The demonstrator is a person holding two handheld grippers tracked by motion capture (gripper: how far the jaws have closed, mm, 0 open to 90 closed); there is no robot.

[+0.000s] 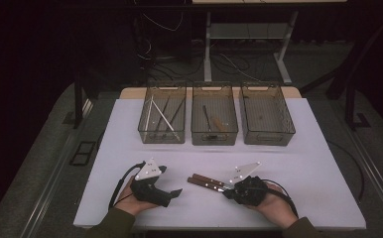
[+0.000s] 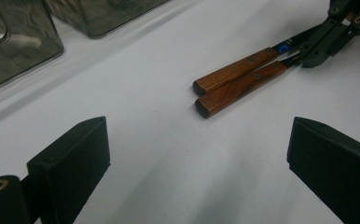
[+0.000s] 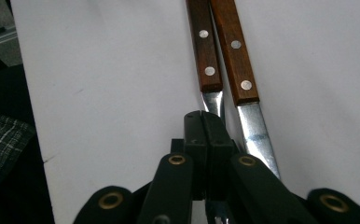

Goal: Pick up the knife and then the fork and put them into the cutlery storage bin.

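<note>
The two knives (image 1: pixel 207 181) lie side by side on the white bench (image 1: pixel 298 163), wooden handles toward the left hand-held gripper (image 1: pixel 173 194), whose jaws stand wide and empty just short of them. The right hand-held gripper (image 3: pixel 205 122) is closed narrow over the left knife's blade (image 3: pixel 213 100), the other blade bare beside it, though whether its pads truly pinch the steel cannot be told. To do this well, it lifts only once one knife is firmly held, carrying it level toward the bins (image 1: pixel 214 120).

Two knives (image 1: pixel 207 182) with brown riveted wooden handles lie flat, side by side and touching, on the white bench (image 1: pixel 298 163), lower centre of the high view. Their steel blades point right, handles left.
</note>
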